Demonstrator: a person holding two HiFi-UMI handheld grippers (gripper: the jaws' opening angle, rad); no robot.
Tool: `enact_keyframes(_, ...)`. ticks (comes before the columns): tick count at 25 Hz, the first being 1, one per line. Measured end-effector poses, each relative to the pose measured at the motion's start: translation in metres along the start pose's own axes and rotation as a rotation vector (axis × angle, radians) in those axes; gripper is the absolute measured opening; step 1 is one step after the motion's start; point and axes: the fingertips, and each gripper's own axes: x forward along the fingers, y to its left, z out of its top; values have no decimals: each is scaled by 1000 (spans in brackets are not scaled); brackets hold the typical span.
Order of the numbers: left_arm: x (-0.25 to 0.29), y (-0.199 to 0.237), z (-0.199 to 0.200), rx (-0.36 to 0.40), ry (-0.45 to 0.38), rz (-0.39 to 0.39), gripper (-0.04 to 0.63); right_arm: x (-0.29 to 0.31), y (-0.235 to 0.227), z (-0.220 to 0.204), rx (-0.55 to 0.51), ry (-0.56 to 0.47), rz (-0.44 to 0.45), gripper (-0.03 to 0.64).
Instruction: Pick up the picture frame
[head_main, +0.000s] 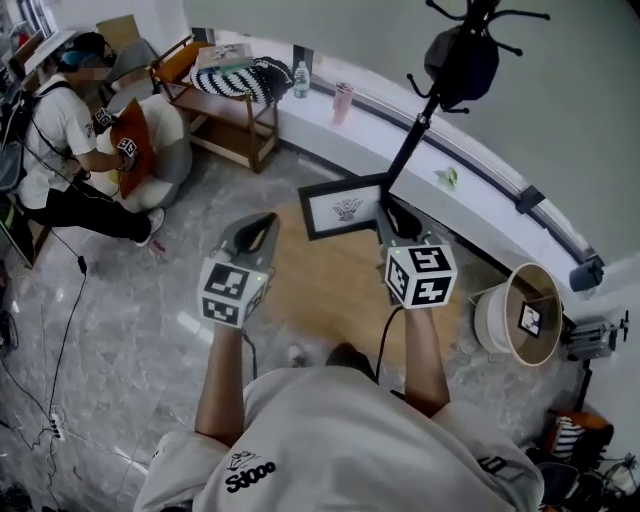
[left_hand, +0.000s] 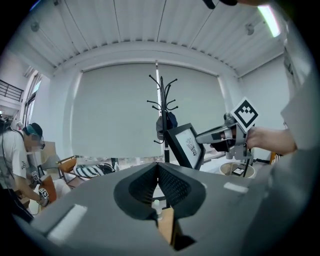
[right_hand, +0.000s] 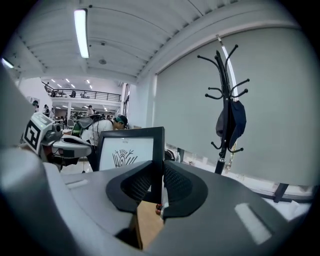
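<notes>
The picture frame (head_main: 343, 208) is black with a white mat and a small line drawing, and it hangs in the air in front of me. My right gripper (head_main: 384, 218) is shut on the frame's right edge. In the right gripper view the black edge (right_hand: 158, 165) sits clamped between the ribbed pads, with the drawing (right_hand: 125, 156) to the left. My left gripper (head_main: 262, 228) stays apart to the left of the frame, jaws together and nothing between them (left_hand: 157, 169). From the left gripper view the frame (left_hand: 188, 145) and the right gripper (left_hand: 220, 134) show at the right.
A black coat stand (head_main: 410, 140) with a dark bag (head_main: 462, 58) rises just behind the frame. A wooden surface (head_main: 320, 285) lies below. A round white basket (head_main: 520, 318) stands right. A seated person (head_main: 60, 150) and a wooden bench (head_main: 235, 110) are at far left.
</notes>
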Motion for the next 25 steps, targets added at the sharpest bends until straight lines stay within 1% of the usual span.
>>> enact_keyframes(6, -19, 6, 32, 45, -43, 15, 11, -30, 9, 41, -20, -94, -6, 71)
enact_keyframes(13, -40, 7, 61, 78, -99, 17, 11, -59, 22, 72, -48, -162, -14, 71)
enact_keyframes(16, -50, 7, 74, 91, -124, 29, 11, -72, 24, 85, -59, -192, -22, 71)
enact_keyframes(21, -57, -3, 88, 139, -135, 38, 11, -91, 26, 96, -80, -213, -45, 69)
enact_keyframes(25, -65, -7, 100, 164, -151, 46, 11, -104, 27, 101, -66, -223, -51, 69)
